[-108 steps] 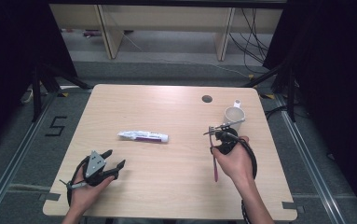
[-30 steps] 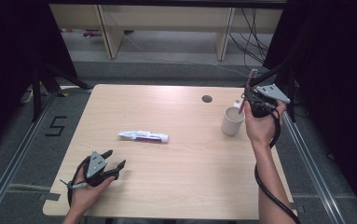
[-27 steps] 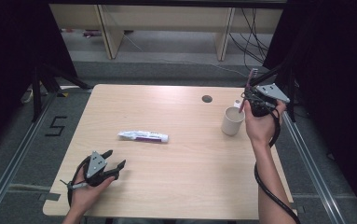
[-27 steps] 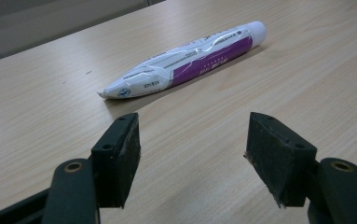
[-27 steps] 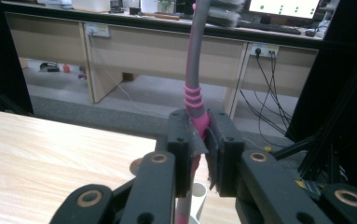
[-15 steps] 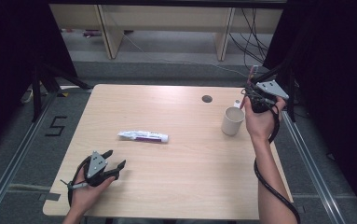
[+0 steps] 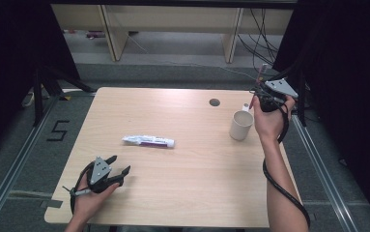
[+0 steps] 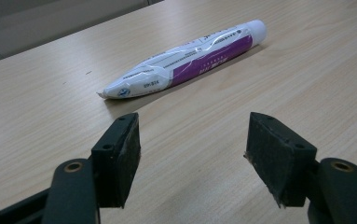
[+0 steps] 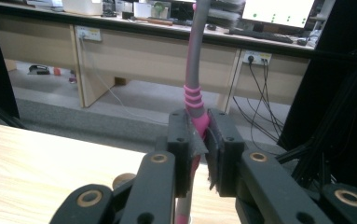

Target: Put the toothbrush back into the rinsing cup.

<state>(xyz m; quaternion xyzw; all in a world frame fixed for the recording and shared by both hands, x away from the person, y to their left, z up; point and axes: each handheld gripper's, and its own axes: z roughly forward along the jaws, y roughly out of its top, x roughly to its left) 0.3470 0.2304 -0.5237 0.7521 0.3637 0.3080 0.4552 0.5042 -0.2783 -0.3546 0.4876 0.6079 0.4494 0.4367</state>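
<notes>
Two grippers: one idle at the near edge, one busy at the far right.
Left gripper (image 7: 120,174): rested low on the near left of the table (image 7: 192,188), jaws spread wide with nothing between them; probably parked there, waiting its turn.
Left pads (image 8: 125,149): aimed along the wood toward the tube, well short of touching it.
Toothpaste tube (image 7: 148,140): lay flat mid-table, white and purple, cap end toward the right in the high view; apart from both grippers, untouched.
Cup (image 7: 241,125): stood upright near the right edge, mouth up, just beside the right hand (image 7: 268,121); likely the receptacle for the brush.
Right gripper (image 9: 204,140): raised above and behind the cup, jaws clamped tight on the toothbrush.
Toothbrush (image 9: 195,93): pink and grey handle gripped near its ribbed section, held close to upright, lower end pointing down at the cup's mouth; seemingly kept vertical so as to drop in cleanly.
Tip inside cup or above it: could not be told.
Hole in table (image 7: 214,102): beyond the cup, unused.
Shelving (image 7: 173,21): past the far edge, on the floor.
</notes>
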